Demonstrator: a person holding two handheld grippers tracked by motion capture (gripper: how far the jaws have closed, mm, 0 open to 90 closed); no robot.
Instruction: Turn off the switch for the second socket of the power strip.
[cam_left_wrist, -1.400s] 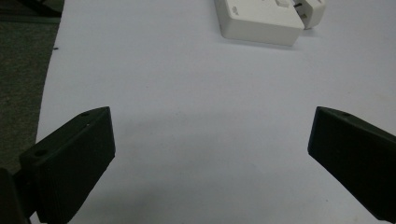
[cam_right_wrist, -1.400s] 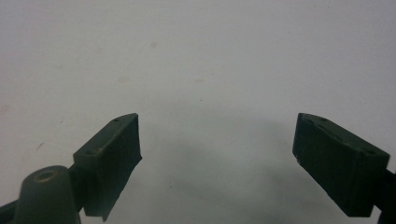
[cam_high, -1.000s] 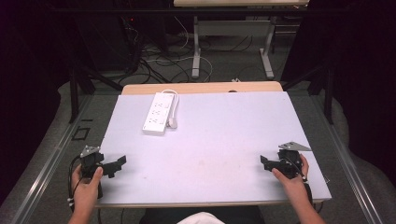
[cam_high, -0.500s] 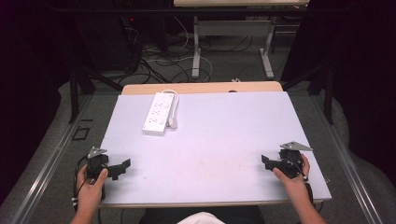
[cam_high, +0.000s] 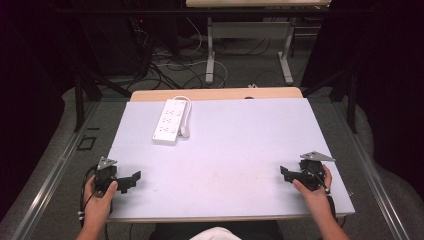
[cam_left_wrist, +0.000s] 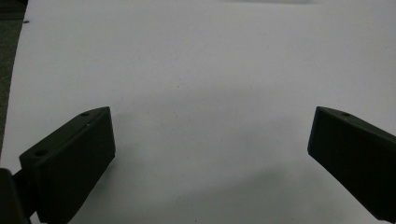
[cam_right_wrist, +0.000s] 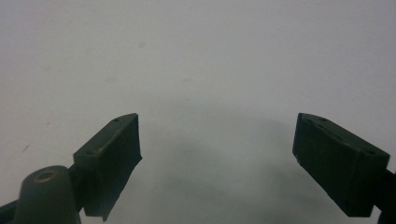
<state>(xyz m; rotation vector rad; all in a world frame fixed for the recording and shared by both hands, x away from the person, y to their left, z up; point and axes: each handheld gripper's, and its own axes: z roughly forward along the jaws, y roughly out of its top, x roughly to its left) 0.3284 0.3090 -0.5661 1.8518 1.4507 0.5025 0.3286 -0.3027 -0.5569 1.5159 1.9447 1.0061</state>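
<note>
A white power strip lies flat at the back left of the pale grey table, its cord and plug beside it. My left gripper rests low at the front left corner, held in a hand, far from the strip. In the left gripper view its jaws stand wide apart over bare table, so the left gripper is open and holds nothing. My right gripper sits at the front right, pointing inward. In its own view the right gripper is open over bare tabletop.
A wooden strip edges the table's far side. Beyond it, cables lie on the floor around the legs of another desk. Dark rails run along both sides of the table.
My left gripper has slid a little to the right along the front edge. The right gripper has stayed nearly in place. The power strip has not moved.
</note>
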